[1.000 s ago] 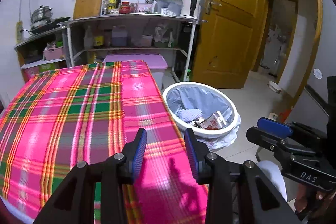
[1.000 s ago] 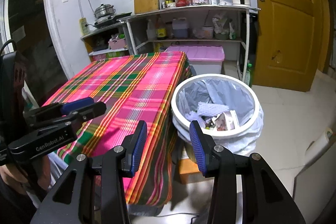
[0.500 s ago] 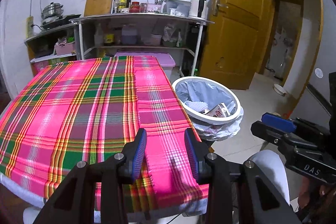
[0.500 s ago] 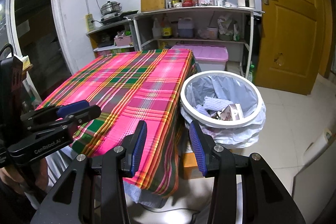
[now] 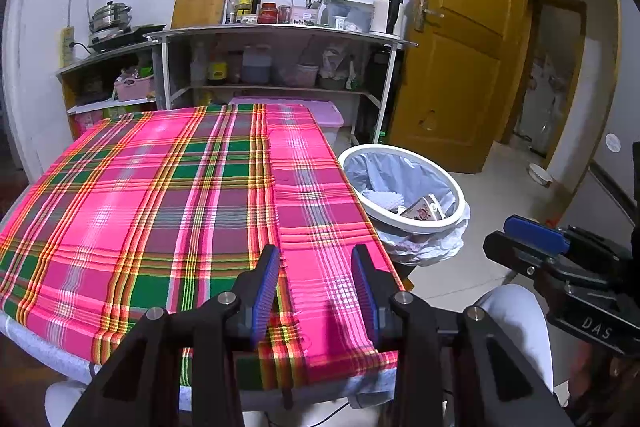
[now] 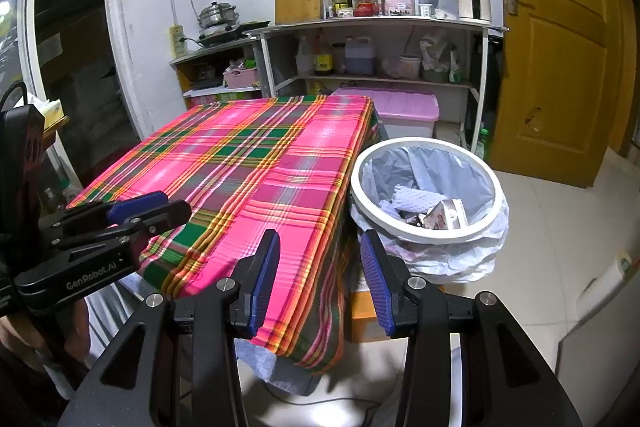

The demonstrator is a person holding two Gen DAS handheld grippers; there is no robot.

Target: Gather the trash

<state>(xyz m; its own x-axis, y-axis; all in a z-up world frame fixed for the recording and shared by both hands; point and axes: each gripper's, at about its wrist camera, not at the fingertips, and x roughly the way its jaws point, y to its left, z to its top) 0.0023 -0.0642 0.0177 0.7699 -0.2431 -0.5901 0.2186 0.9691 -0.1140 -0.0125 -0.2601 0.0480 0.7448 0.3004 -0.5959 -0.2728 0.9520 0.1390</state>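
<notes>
A white-rimmed trash bin (image 5: 456, 187) (image 6: 492, 179) lined with a pale bag stands on the floor right of the table. Inside lie white foam netting (image 6: 412, 199) and a small printed carton (image 5: 424, 209) (image 6: 448, 213). The table wears a pink, green and yellow plaid cloth (image 5: 160, 195) (image 6: 256, 163) with nothing on it. My left gripper (image 5: 314, 267) hovers over the cloth's near edge, open, nothing between its blue pads. My right gripper (image 6: 320, 259) hangs off the table's near right corner, beside the bin, open and holding nothing. Each gripper shows at the side of the other's view.
Metal shelves (image 5: 280, 35) (image 6: 380, 23) with bottles, jars, a kettle and a cutting board line the back wall. A pink-lidded storage box (image 6: 400, 107) sits under them. A wooden door (image 5: 456, 67) stands right. A cardboard box (image 6: 364, 315) lies on the floor below the bin.
Both grippers have drawn back from the table, so its near edge and hanging cloth now show. The bin looks farther away. Both sets of jaws stay equally apart.
</notes>
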